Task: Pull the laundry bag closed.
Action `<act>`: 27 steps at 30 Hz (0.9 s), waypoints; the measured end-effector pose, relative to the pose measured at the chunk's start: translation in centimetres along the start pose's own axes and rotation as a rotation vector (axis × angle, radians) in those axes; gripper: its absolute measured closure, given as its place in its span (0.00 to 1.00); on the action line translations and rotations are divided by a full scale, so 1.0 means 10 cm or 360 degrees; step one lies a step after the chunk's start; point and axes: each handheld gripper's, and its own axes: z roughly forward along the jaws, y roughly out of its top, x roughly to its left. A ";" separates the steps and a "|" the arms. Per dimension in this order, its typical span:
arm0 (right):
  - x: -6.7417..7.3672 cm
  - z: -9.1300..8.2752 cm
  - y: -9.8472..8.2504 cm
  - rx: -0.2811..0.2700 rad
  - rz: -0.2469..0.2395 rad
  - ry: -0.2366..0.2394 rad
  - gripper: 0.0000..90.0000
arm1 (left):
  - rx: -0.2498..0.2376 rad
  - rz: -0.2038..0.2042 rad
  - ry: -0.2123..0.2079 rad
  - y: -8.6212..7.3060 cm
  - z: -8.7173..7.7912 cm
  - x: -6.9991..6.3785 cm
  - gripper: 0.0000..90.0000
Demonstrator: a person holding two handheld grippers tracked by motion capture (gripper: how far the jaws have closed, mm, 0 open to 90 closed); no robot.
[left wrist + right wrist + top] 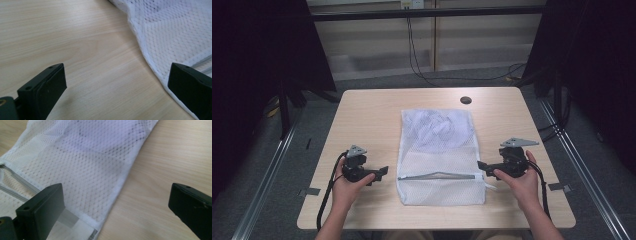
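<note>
Mesh bag [439, 155] flat on table [367, 115]. Left gripper [382, 173] & right gripper [482, 166] just beside bag's edges, both w/ jaws apart, holding nothing.

We were looking at a lab or test room set up for recording. A plain pale wood worktop [367, 107] stood alone between black curtains [259, 45], with metal rails [262, 185] along the grey carpet [377, 80] on both sides. Cables [414, 55] hung from a wall socket [411, 4] behind.
</note>
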 end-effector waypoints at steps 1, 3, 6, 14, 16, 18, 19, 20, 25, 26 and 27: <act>0.03 0.01 0.02 0.0002 0.0007 0.0030 0.01 | -0.0007 0.0001 -0.0017 0.01 -0.01 -0.01 0.02; 0.05 0.00 0.03 -0.0006 0.0016 0.0038 0.04 | -0.0010 -0.0005 -0.0027 0.02 -0.02 -0.02 0.02; 0.08 -0.02 0.04 -0.0017 0.0028 0.0039 0.05 | 0.0002 -0.0013 -0.0052 0.04 -0.03 -0.03 0.02; 0.22 0.02 0.08 -0.0007 0.0024 0.0040 0.08 | 0.0004 -0.0006 -0.0081 0.08 -0.04 -0.03 0.02; 0.24 0.03 0.08 0.0001 0.0022 0.0042 0.08 | 0.0015 0.0002 -0.0083 0.08 -0.05 -0.03 0.02; 0.34 0.11 0.09 0.0034 0.0001 0.0070 0.08 | 0.0023 0.0002 -0.0073 0.07 -0.05 -0.03 0.02; 0.37 0.13 0.10 0.0045 -0.0003 0.0078 0.08 | 0.0023 0.0002 -0.0073 0.07 -0.05 -0.03 0.02; 0.41 0.15 0.11 0.0053 -0.0005 0.0084 0.09 | 0.0016 0.0002 -0.0085 0.06 -0.06 -0.04 0.02; 0.62 0.24 0.20 0.0050 -0.0044 0.0139 0.09 | 0.0011 0.0005 -0.0108 0.07 -0.09 -0.04 0.02; 0.66 0.26 0.22 0.0052 -0.0048 0.0150 0.09 | 0.0009 0.0005 -0.0112 0.07 -0.09 -0.04 0.02; 0.69 0.29 0.24 0.0052 -0.0051 0.0157 0.09 | 0.0015 0.0013 -0.0114 0.07 -0.10 -0.03 0.02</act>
